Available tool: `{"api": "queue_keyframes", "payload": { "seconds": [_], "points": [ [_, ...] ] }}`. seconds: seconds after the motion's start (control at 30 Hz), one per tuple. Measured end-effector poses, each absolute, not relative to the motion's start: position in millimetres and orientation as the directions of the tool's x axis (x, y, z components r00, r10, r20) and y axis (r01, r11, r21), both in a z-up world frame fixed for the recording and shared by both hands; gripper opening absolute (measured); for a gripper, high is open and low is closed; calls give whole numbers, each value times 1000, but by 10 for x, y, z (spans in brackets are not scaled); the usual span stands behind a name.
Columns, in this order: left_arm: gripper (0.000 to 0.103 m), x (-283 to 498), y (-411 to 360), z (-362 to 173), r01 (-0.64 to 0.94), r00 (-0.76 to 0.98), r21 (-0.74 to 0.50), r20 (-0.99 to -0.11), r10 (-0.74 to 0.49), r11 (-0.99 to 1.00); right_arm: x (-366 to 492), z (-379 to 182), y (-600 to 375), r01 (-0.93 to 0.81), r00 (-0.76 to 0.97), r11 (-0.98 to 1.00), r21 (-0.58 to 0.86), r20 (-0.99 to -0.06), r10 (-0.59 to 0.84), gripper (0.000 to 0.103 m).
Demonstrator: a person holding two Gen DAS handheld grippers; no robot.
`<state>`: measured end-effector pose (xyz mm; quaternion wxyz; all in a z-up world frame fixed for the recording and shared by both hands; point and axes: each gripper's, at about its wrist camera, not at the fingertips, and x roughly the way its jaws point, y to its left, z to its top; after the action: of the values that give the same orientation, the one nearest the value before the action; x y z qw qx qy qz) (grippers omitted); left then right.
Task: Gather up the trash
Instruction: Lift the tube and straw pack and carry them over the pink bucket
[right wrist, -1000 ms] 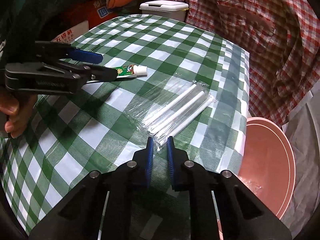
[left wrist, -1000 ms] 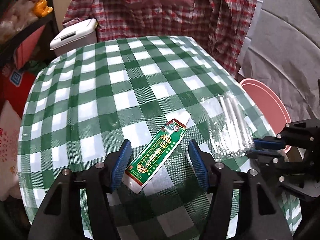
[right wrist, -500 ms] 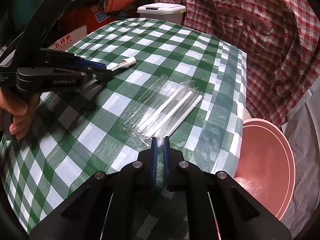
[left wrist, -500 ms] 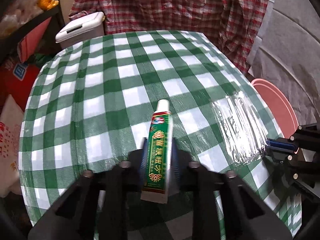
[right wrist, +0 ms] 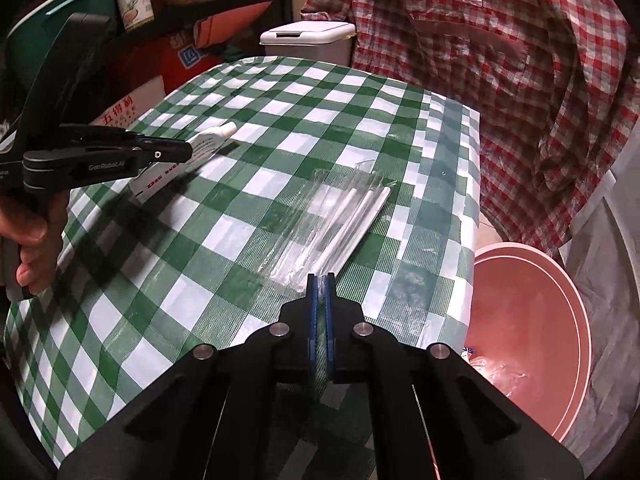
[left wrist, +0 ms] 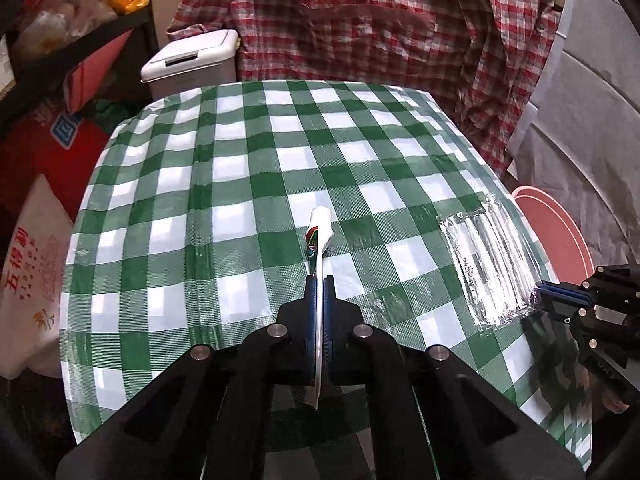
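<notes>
My left gripper (left wrist: pixel 319 280) is shut on a flattened green and white tube (left wrist: pixel 320 236), which stands edge-on between the pads with its white cap pointing away. From the right wrist view the left gripper (right wrist: pixel 168 152) holds that tube (right wrist: pixel 200 145) slanted just over the green checked tablecloth (left wrist: pixel 240 184). A clear packet of white straws (right wrist: pixel 340 216) lies on the cloth near the right edge. My right gripper (right wrist: pixel 319 280) is shut on the packet's near corner, and in the left wrist view the right gripper (left wrist: pixel 550 298) meets the packet (left wrist: pixel 488 264) at its corner.
A pink basin (right wrist: pixel 532 320) with crumpled plastic in it sits below the table's right edge. A white lidded bin (left wrist: pixel 192 60) stands behind the far left corner. A red checked shirt (left wrist: pixel 380 32) hangs behind the table. Shelves and bags (left wrist: pixel 36 264) crowd the left side.
The left jaws closed from wide apart onto the tube, which turned from lying flat to edge-on. The right jaws closed their narrow gap at the straw packet's corner.
</notes>
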<state>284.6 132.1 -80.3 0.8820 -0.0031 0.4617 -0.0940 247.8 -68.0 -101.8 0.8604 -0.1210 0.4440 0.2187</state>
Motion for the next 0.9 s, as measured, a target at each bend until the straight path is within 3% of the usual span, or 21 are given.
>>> {"api": "queue_keyframes", "payload": {
  "seconds": [0.07,0.17,0.2,0.23,0.27,0.57,0.67,0.73,0.8,0.9],
  "points": [
    [3,2838,1320,-804,165,555,-92,-814,-170,982,2493,-1035,-678,-482,503,876,-9,-821,269,4],
    [3,2838,1318,-816,171,549,-86,-819,-168,981,2534,-1082,-666,-461,489,887,-4,-835,251,17],
    [3,2843,1323,-817,172,548,-86,-819,-168,981,2539,-1081,-678,-453,492,892,-4,-835,246,40],
    [3,2843,1331,-813,172,548,-87,-819,-169,981,2542,-1066,-691,-446,498,895,9,-829,256,56],
    [3,2837,1329,-813,171,549,-88,-819,-169,981,2549,-1051,-696,-444,495,895,27,-826,271,58],
    [3,2819,1339,-809,168,550,-91,-818,-170,982,2750,-1124,-615,-360,492,931,64,-835,248,57],
    [3,2815,1374,-790,163,554,-95,-815,-171,982,2808,-1184,-597,-336,489,940,54,-843,223,38],
    [3,2813,1411,-773,160,557,-98,-812,-172,982,2824,-1202,-578,-335,487,941,57,-844,224,20],
    [3,2811,1447,-752,156,562,-102,-809,-173,983,2823,-1192,-551,-340,495,940,36,-843,212,11],
    [3,2808,1486,-721,151,567,-103,-806,-171,983,2814,-1148,-558,-332,507,943,35,-836,209,7]
  ]
}}
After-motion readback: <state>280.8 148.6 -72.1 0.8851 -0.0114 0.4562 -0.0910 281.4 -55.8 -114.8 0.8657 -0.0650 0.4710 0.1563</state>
